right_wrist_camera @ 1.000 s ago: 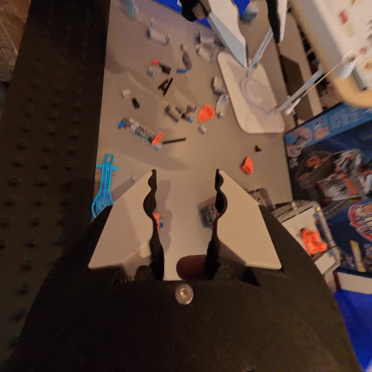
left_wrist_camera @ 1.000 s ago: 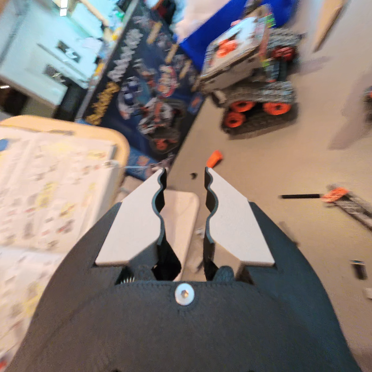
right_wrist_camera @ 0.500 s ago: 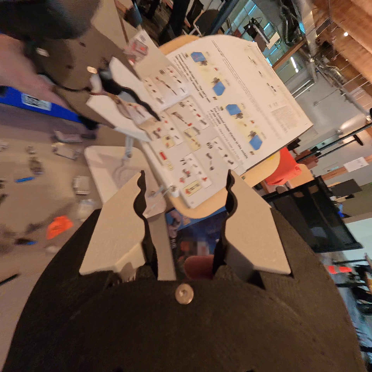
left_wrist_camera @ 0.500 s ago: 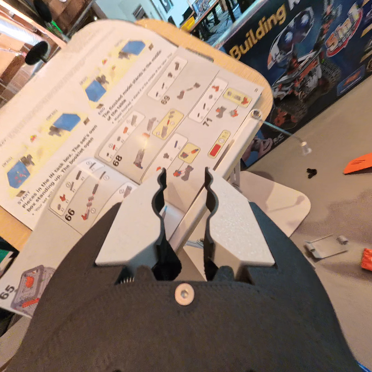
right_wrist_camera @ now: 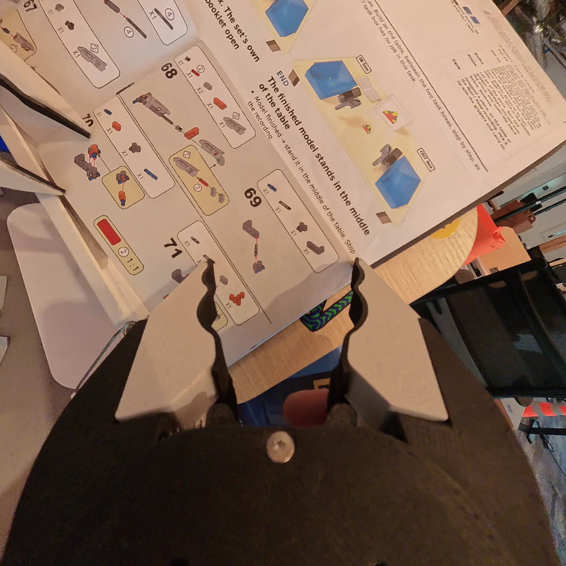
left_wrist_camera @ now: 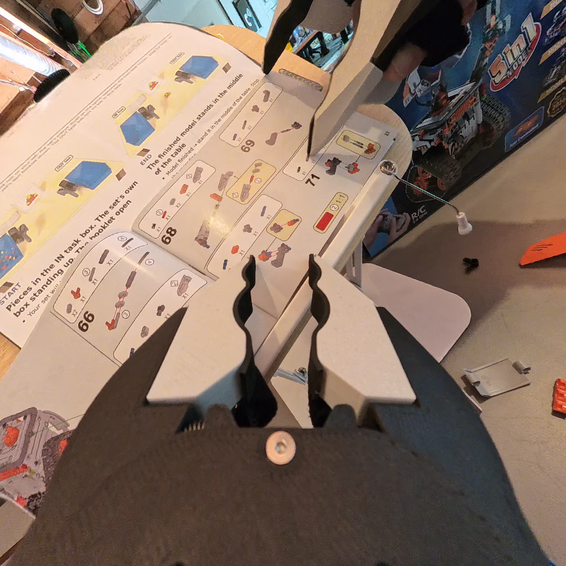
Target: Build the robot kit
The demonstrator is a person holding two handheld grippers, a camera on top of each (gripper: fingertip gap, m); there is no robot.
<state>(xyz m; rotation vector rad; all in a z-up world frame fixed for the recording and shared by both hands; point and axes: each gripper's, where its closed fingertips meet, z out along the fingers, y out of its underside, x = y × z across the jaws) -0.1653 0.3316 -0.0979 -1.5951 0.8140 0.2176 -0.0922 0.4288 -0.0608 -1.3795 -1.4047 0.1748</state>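
Observation:
An open instruction booklet (left_wrist_camera: 245, 190) stands on a white stand against a larger printed sheet (left_wrist_camera: 107, 122). My left gripper (left_wrist_camera: 281, 260) is open and empty, with its tips just in front of the booklet's lower edge and the stand's ledge. My right gripper (right_wrist_camera: 283, 263) is open wide and empty. Its left fingertip (right_wrist_camera: 208, 266) touches the booklet's right page (right_wrist_camera: 190, 171) at a step panel. In the left wrist view the right gripper (left_wrist_camera: 288, 113) comes in from the top. The left gripper (right_wrist_camera: 76, 162) shows at the left edge of the right wrist view.
The stand's white base (left_wrist_camera: 413, 309) rests on the grey table, with a wire page clip (left_wrist_camera: 428, 196) sticking out. A dark blue toy box (left_wrist_camera: 490, 107) stands behind. An orange piece (left_wrist_camera: 545, 248), a grey plate part (left_wrist_camera: 496, 376) and a small black piece (left_wrist_camera: 470, 262) lie to the right. A black crate (right_wrist_camera: 505, 330) is beyond the board. About 20 cm separates my right fingertips from the small black piece (left_wrist_camera: 470, 262).
Both grippers swung up from the table's loose parts to face the booklet. The right gripper moved in close, opened wider, and its fingertip now rests on the page.

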